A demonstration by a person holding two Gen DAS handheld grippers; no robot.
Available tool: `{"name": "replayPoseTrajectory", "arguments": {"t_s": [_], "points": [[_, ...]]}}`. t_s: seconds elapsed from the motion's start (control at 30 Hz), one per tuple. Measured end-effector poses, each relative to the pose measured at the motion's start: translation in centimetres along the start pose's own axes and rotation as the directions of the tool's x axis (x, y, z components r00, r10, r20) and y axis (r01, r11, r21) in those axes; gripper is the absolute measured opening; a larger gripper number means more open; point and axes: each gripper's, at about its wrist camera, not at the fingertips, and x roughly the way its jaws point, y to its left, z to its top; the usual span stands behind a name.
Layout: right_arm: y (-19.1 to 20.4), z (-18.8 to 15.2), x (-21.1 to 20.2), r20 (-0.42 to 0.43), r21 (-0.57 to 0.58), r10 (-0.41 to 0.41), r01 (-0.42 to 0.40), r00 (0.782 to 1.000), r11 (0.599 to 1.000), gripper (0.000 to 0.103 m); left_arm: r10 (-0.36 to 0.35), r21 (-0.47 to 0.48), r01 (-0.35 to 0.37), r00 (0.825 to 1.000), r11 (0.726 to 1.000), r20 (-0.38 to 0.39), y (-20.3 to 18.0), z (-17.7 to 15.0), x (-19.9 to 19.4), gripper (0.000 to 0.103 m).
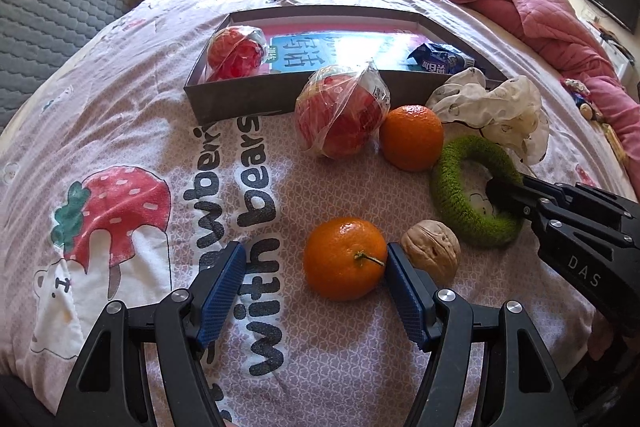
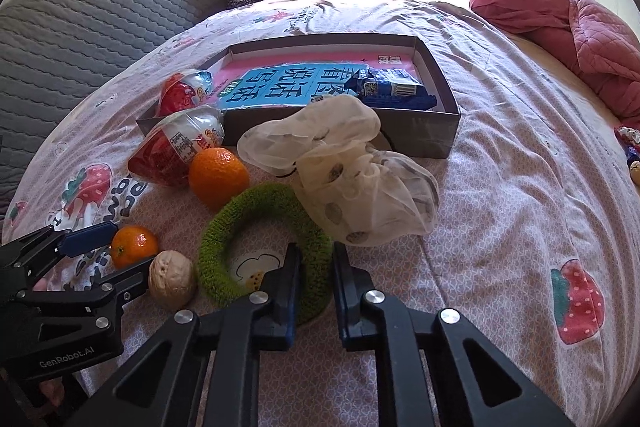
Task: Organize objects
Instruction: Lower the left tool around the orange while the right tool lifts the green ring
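Both grippers angle steeply down over the bed [image 2: 500, 147]. The right gripper [image 2: 316, 263], marked "DAS", is pinched onto the rim of the green knitted ring [image 2: 224, 227], which lies flat beside the walnut [image 2: 172, 279]. The left gripper [image 1: 316, 267], marked "GenRobot.AI", is spread around the small orange [image 1: 344, 259], whose stem points toward its right finger. The bedspread reads "with bears".

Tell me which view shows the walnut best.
The left wrist view: the walnut lies close and unobstructed, its ridged shell plain, beside the near orange. In the right wrist view the walnut is smaller, off at the lower left, with a finger of the left tongs at its edge.
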Motion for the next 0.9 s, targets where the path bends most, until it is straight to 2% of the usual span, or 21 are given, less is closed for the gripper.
{"name": "replayPoseTrajectory", "arguments": {"t_s": [0.1,0.27,0.3,0.67,0.9], "points": [[0.0,-0.1,-0.1,-0.003,0.004,0.012,-0.012,1.0,1.0,0.014,-0.003,0.007,0.003,1.0,1.0,0.0,-0.1,-0.1,-0.1,0.067],[-0.3,-0.2,-0.4,-0.008,0.019,0.034,-0.034,0.999,0.999,0.014,-0.034,0.016,0.034,0.999,0.999,0.008,-0.5,-0.2,-0.5,0.041],[-0.3,-0.3,-0.5,-0.009,0.02,0.037,-0.036,0.999,0.999,0.014,-0.039,0.019,0.039,0.999,0.999,0.01,-0.6,-0.2,-0.6,0.039],[-0.7,-0.6,-1.5,-0.029,0.048,0.092,-0.091,0.995,0.995,0.014,-0.043,0.022,0.042,0.999,0.999,0.015,-0.5,-0.2,-0.9,0.039],[-0.5,-1.0,-1.7,-0.045,0.032,0.081,-0.079,0.996,0.996,0.014,-0.051,0.017,0.051,0.999,0.999,0.012,-0.4,-0.3,-1.0,0.039]]}}
